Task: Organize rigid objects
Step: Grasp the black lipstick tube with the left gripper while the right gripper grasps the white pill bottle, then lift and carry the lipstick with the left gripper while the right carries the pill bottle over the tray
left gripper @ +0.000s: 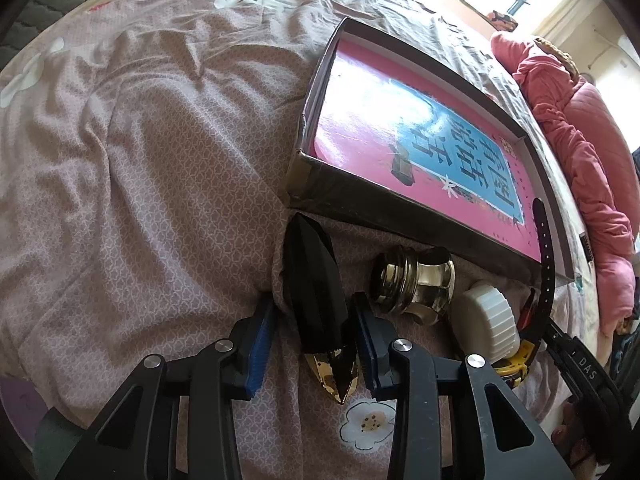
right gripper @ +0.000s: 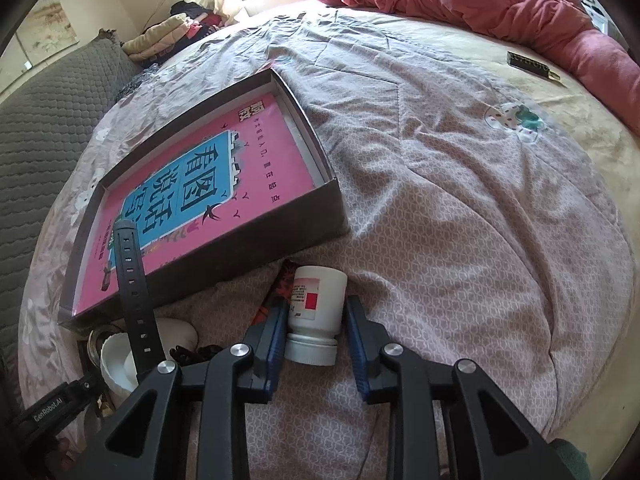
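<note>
A black faceted pointed piece with a gold tip point(left gripper: 316, 292) lies on the bedsheet between the blue pads of my left gripper point(left gripper: 312, 300); a gap shows at the left pad, so it stands open. To its right lie a gold metal knob point(left gripper: 412, 284), a white ribbed cap point(left gripper: 488, 320) and a black watch strap point(left gripper: 546, 264). My right gripper point(right gripper: 316, 306) is shut on a white pill bottle point(right gripper: 318, 300) that lies on its side, with a pad against each flank. A shallow grey box point(right gripper: 240, 264) just beyond holds a pink book point(right gripper: 208, 184).
The grey box point(left gripper: 360, 200) lies close in front of both grippers, and the strap point(right gripper: 132, 288) leans over its edge. A red patterned item point(right gripper: 280, 284) lies under the bottle. A pink quilt point(right gripper: 500, 8) is heaped at the far side, near a small black bar point(right gripper: 528, 65).
</note>
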### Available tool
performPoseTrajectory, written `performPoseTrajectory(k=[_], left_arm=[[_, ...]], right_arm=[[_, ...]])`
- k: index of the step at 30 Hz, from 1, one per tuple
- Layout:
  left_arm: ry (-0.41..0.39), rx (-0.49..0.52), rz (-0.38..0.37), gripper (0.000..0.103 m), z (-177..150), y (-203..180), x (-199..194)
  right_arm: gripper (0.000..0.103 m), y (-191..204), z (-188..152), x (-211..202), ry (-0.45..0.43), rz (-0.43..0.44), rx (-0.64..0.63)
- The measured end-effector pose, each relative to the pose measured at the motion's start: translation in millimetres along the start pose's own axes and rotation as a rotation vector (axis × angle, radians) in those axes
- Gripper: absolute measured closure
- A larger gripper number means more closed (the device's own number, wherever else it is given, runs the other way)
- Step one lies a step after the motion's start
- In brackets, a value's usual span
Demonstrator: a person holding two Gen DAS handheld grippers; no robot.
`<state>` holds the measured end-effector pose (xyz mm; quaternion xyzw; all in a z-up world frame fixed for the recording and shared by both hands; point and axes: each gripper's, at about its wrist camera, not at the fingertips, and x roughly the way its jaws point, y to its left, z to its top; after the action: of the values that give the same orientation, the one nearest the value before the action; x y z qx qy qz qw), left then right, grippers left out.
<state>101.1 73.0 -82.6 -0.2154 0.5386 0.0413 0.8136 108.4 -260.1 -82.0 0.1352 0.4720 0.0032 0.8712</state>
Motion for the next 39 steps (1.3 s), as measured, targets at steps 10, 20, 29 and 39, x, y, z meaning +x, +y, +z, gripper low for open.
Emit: performPoseTrajectory(k=[10,20,29,39], left_arm=[[0.015,-0.038,-0.028,0.075,1.9,12.2,-2.0],[0.008,-0.051,-0.054,0.079,-3.0,18.6,-19.0],[-0.018,-0.094,-0.053,0.079,-9.5,44.5,-38.4],[-0.065,-0.039,-0.071,0.079,-10.6,30.0,-64.4]], right_arm=[[0.075,9.8,-5.6,-5.9,-0.023,-0.027,-0.098],[0.075,5.7,-4.7,-15.2,-0.038,0.0,-0.1],[0.075,8.2,-5.6,-27.7,-0.061,0.018,-0.106],[0.075,15.8,-3.0,-46.1,-0.097,0.045,-0.121]])
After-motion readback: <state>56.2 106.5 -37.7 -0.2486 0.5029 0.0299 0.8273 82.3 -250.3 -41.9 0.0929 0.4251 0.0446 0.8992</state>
